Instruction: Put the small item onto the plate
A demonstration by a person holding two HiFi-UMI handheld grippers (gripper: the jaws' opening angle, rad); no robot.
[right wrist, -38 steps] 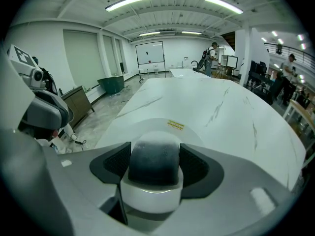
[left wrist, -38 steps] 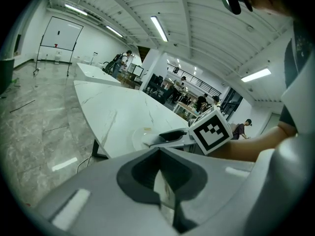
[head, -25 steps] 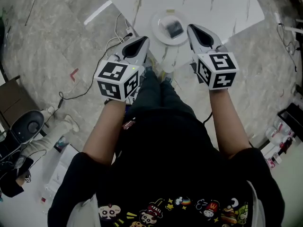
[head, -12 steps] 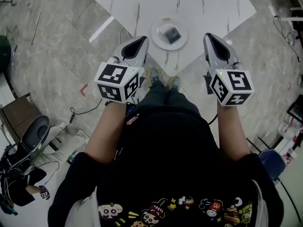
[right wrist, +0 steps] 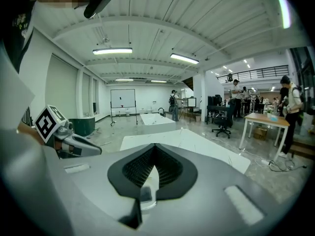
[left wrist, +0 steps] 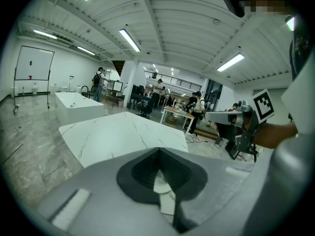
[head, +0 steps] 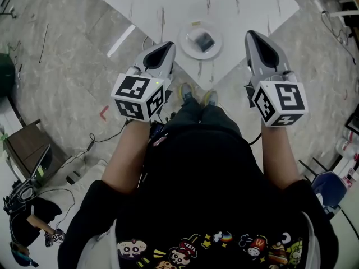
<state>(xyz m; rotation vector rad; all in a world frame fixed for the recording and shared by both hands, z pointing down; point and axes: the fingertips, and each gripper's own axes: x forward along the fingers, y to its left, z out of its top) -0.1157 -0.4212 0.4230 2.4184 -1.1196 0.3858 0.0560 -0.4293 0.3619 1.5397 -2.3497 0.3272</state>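
Head view: you stand at the corner of a white, marble-look table (head: pixel 247 4) with a gripper in each hand, both held out in front of your body and apart from the tabletop. The small item (head: pixel 203 38), dark & boxy, sits in the middle of the round white plate (head: pixel 184 42). The plate lies on the table near the corner closest to you, and from above it shows btwn the two gripper noses. Neither claw touches plate or item.

The left gripper (head: pixel 167 47) points fwd, with its marker cube (head: pixel 139 96) toward you. In the left gripper view, the left gripper (left wrist: pixel 159 150) has its dark pads pressed together at the tips. Only a thin pale sliver shows lower down btwn them, w/ nothing pinched. The table spreads out below & ahead, and your other tool shows at the right edge.

The right gripper (head: pixel 252 37) is likewise fwd, a bit farther out to the side, w/ its own cube (head: pixel 279 102) toward you. In the right gripper view, the right gripper (right wrist: pixel 154 146) reads the same: pads closed tip to tip, a narrow light slit beneath, claw empty. The table corner lies beyond the nose.

Your shoes (head: pixel 188 91) show on the grey floor (head: pixel 67 49) just short of the table corner. Cables (head: pixel 106 133) trail across the floor to your left. Both gripper views take in a large hall w/ strip lights and people standing at desks in the bkgd.
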